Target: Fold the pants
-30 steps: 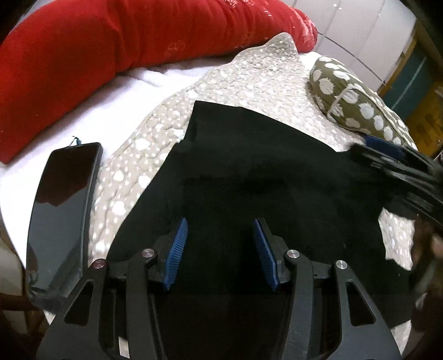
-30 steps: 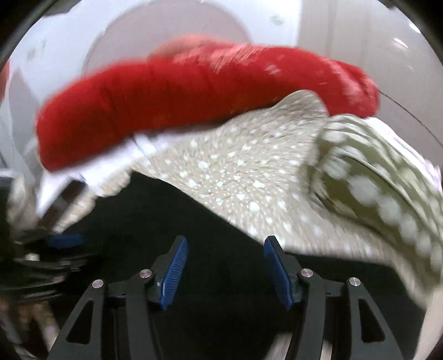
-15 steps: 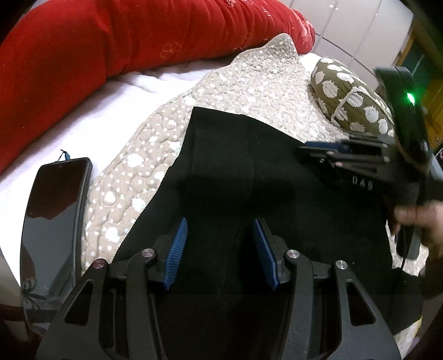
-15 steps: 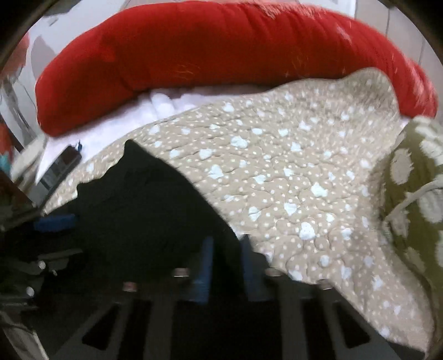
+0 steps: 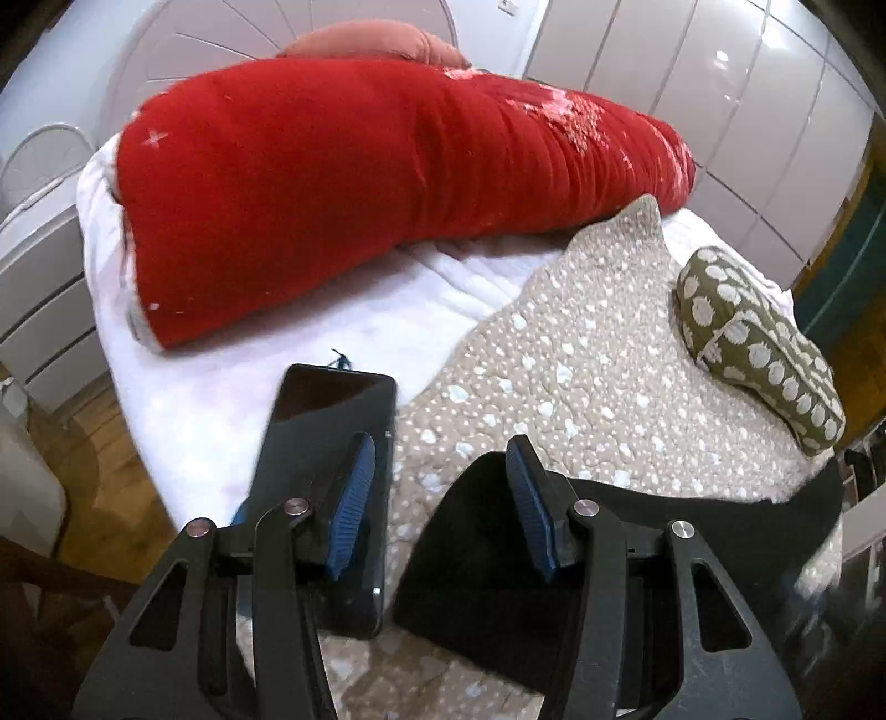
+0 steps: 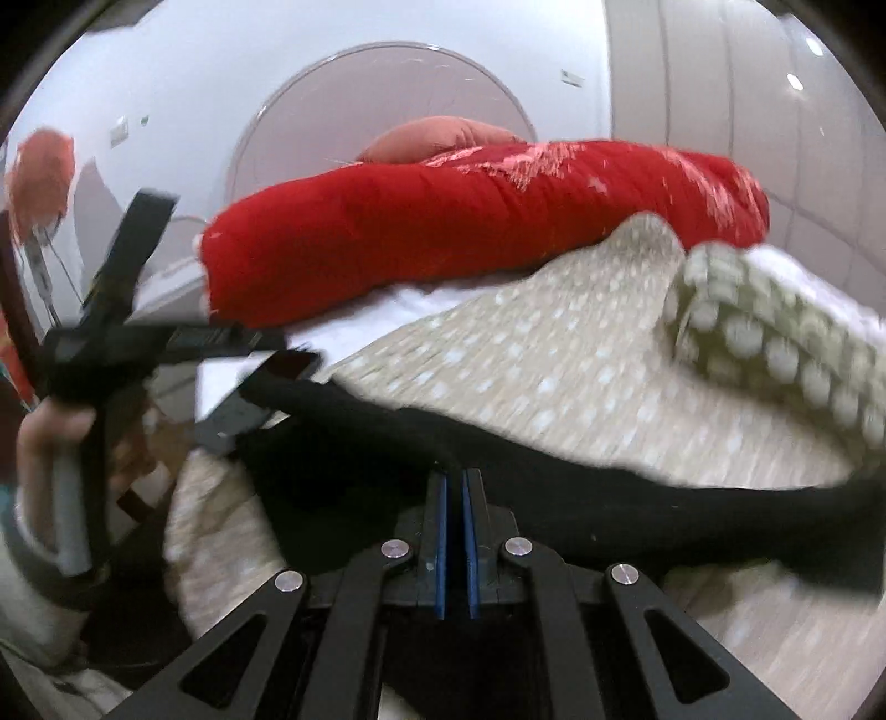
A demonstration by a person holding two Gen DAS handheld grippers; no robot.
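Left wrist view looks over a bed covered with a white sheet (image 5: pixel 210 421), backed by a pale rounded headboard (image 5: pixel 310 33) and glossy white cupboard doors (image 5: pixel 720 94). A long red bolster (image 5: pixel 360 183) lies across the sheet. Nearer the camera than the bolster, a beige dotted quilt (image 5: pixel 581 376) spreads over the bed; an olive spotted cushion (image 5: pixel 758 349) rests on the quilt's right side, and a black phone (image 5: pixel 326 448) lies on the sheet just beside the quilt's left edge.

The left gripper (image 5: pixel 437 493) has its blue pads partly apart with nothing between them, hovering over the quilt's left edge between the phone and the dark cloth. From the right wrist view, the right gripper (image 6: pixel 455 482) has its pads drawn together, pinching the upper edge of the black pants (image 6: pixel 581 498); that picture is blurred, and a hand (image 6: pixel 52 443) grips the other tool at its left.

The pants lie on the near part of the quilt as a flat black slab with a straight far edge, its left corner (image 5: pixel 487 459) rounded and one end trailing toward the cushion.
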